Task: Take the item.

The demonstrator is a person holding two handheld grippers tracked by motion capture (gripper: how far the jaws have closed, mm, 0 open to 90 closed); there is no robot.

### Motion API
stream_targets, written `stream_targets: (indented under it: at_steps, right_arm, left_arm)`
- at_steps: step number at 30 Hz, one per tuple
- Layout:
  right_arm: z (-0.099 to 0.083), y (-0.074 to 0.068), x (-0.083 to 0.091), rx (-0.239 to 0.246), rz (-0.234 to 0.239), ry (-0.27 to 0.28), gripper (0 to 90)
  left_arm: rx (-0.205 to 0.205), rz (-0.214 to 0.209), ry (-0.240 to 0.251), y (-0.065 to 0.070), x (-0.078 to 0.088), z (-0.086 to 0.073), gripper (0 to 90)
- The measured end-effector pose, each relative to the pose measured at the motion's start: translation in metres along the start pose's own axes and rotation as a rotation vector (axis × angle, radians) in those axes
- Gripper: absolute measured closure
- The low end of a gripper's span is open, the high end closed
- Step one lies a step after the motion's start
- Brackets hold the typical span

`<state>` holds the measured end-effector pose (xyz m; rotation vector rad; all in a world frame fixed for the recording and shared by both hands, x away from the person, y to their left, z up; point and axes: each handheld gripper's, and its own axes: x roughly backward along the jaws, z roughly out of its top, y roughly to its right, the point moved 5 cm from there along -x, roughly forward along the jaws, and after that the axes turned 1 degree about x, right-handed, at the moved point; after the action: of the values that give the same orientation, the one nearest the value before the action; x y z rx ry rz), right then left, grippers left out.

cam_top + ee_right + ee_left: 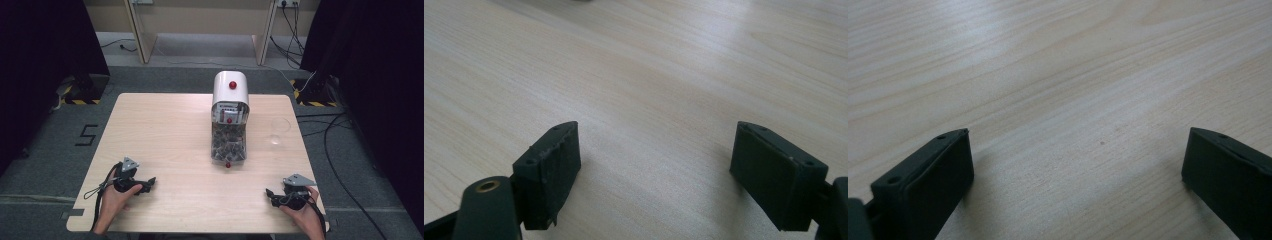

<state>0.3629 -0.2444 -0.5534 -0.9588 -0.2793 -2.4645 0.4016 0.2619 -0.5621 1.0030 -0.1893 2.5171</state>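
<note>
High view: resting at table's near edge, left gripper spread, pinching nothing. Standing mid-table, well apart from both, dispenser; right of it, clear glass. Lying at right, right gripper spread, likewise unloaded. Risking toppling the barely visible glass when reaching in. Surrounding pale wood: grey carpet, black curtains, trailing cables.

**Both grippers at rest on near edge, dispenser untouched**

I see the left gripper lying on the tabletop near its front left corner, held in the left hand. The right gripper lies near the front right corner in the right hand. Each points inward. A white dispenser with red knobs stands at centre rear, well apart from both. A clear glass stands just right of it.
</note>
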Motion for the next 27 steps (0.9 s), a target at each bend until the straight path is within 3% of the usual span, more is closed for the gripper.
stream_targets:
  at_steps: [12,18,27]
  right_arm:
    - [0.001,0.001,-0.001,0.008,0.005,0.002,23.1]
    - [0.006,-0.002,-0.002,0.036,-0.010,0.016,25.2]
    - [0.021,-0.004,0.003,0.050,-0.019,0.073,25.9]
  left_arm:
    - [0.000,0.000,0.000,0.000,0.000,0.000,0.0]
    - [0.000,0.000,0.000,0.000,0.000,0.000,0.0]
    - [0.000,0.000,0.000,0.000,0.000,0.000,0.0]
